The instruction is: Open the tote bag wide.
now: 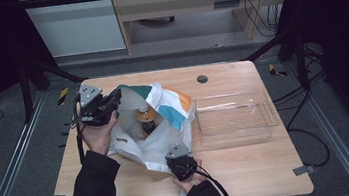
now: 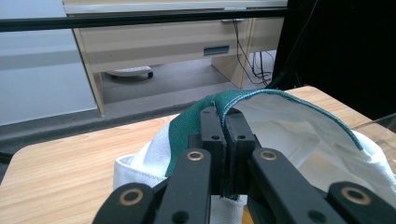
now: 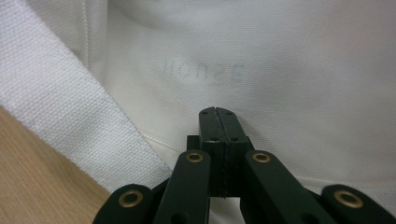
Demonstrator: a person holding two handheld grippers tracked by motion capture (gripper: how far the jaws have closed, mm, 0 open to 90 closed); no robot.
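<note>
White bag (image 3: 289,56) shows faint mirrored lettering.

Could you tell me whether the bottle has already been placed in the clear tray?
No, the bottle stands inside the open bag, apart from the clear tray.

Left gripper (image 1: 112,101), at centre left of the high view, is pointing rightward with its jaws pressing together; the left forearm is rising from the lower left. Right gripper (image 1: 173,154), at lower centre, is pointing up-frame, jaws likewise pressing together, wrist entering from the bottom edge
</note>
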